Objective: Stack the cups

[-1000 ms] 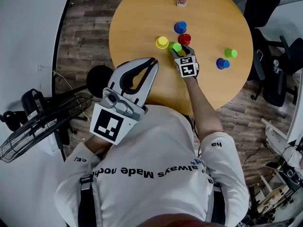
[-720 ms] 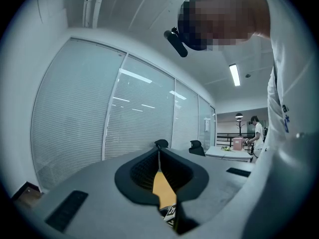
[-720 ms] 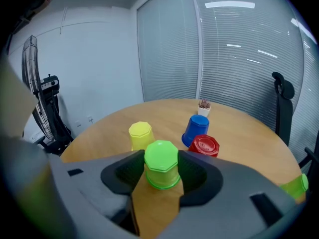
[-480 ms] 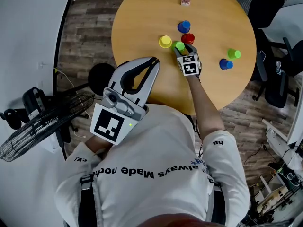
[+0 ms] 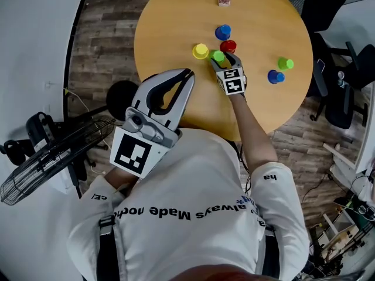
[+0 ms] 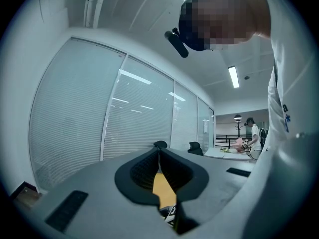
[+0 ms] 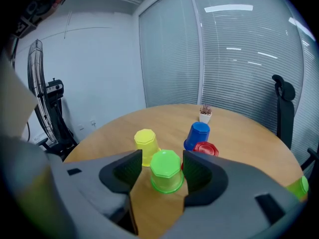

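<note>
- The round wooden worktop (image 5: 170, 22) carries every cup in one layer. None sits on another yet, so we judge the stacking barely begun.
- The left hand-held gripper (image 5: 188, 75) hangs level near our chest, off the worktop's near edge. Its jaws are pressed together on nothing. We read it as parked there so that it stays out of the working arm's way.
- The right hand-held gripper (image 5: 222, 58) reaches down at a slant into the cup cluster. Its jaws are spread and have just been opening further. The light green plastic cup stands between them, with bare wood showing beside the left pad. We judge this wide straddle either frees the cup or lines up a fresh grasp.
- The light green plastic cup (image 7: 166, 171) stands upside down, base up. The wider rim below keeps it steady, and another cup could drop over it.
- The yellow plastic cup (image 7: 146, 144), the blue plastic cup (image 7: 199, 135) and the red plastic cup (image 7: 205, 149) are also inverted. They crowd just behind the green one, the red nearest the right jaw, within easy reach for nesting.
- A second blue cup (image 5: 273, 76) and a second green cup (image 5: 285, 64) sit well apart to the right, probably for later.
- A small potted plant (image 5: 224, 0) stays at the far edge, clear of the work.
</note>
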The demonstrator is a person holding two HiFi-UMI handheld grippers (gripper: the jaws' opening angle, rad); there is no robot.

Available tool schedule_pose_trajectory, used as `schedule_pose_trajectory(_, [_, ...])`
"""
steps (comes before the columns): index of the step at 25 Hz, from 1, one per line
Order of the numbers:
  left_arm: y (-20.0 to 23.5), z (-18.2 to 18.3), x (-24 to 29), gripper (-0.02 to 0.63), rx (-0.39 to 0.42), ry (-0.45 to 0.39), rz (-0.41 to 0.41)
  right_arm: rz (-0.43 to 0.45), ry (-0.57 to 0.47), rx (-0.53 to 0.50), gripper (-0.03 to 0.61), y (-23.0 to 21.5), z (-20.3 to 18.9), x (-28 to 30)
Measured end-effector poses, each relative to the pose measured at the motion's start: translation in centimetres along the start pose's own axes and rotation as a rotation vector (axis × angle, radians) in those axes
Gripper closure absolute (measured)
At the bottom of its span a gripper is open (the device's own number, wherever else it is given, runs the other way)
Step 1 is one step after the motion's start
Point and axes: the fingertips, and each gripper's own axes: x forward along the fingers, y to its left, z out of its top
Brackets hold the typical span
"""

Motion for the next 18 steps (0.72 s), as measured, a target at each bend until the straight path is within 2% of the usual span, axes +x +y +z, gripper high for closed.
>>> schedule_pose_trajectory(10, [-0.6, 0.3, 0.3, 0.581, -0.002, -0.016, -0.019, -0.06, -0.047, 0.003, 0.324, -4.1, 3.0, -1.9])
schedule_pose_trajectory(18, [-0.1, 0.1, 0.6, 0.581, -0.004, -0.004, -0.005, -0.09, -0.009, 0.024, 0.324, -7.5, 2.1, -0.9])
